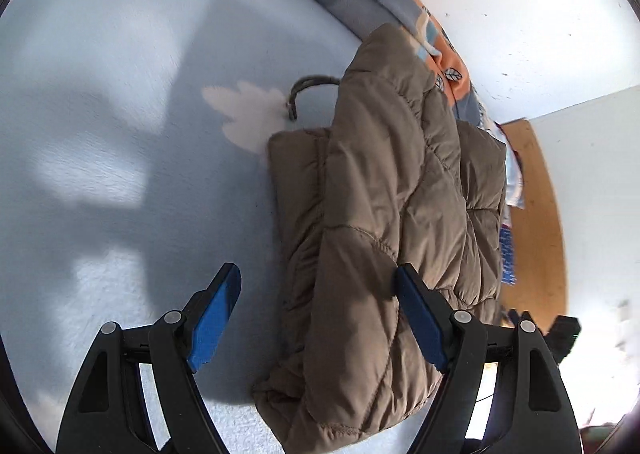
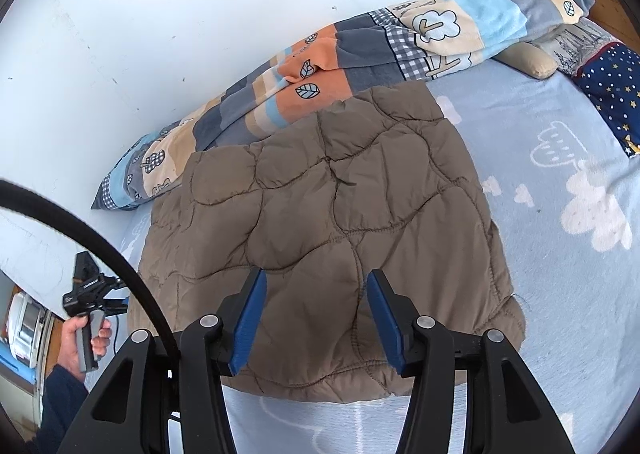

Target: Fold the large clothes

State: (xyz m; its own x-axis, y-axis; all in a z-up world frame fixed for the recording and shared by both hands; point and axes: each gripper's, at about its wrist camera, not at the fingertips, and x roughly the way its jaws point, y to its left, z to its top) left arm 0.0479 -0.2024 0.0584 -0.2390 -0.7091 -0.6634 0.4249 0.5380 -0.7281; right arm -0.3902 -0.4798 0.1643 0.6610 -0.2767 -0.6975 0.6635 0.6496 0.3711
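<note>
- Brown quilted puffer jacket (image 2: 328,230) lay folded into a rough rectangle on the bed (image 2: 560,294), on a light blue cloud-print sheet.
- Left tool (image 1: 316,302) stood wide, nothing gripped; its right-hand blue pad sat at the jacket's edge, other pad over bare sheet.
- Right tool (image 2: 316,314) was also wide, empty, hovering over jacket's near hem.
- Rolled patchwork blanket (image 2: 320,65) ran along the white wall (image 2: 180,13), just behind the jacket, touching its far edge.
- Dark curved hook-like piece (image 1: 308,87) poked out beside jacket; can't tell what it was.
- Star-print navy pillow (image 2: 608,89) lay near headboard, well apart from jacket.
- Black cable (image 2: 100,238) crossed right view's lower left.
</note>
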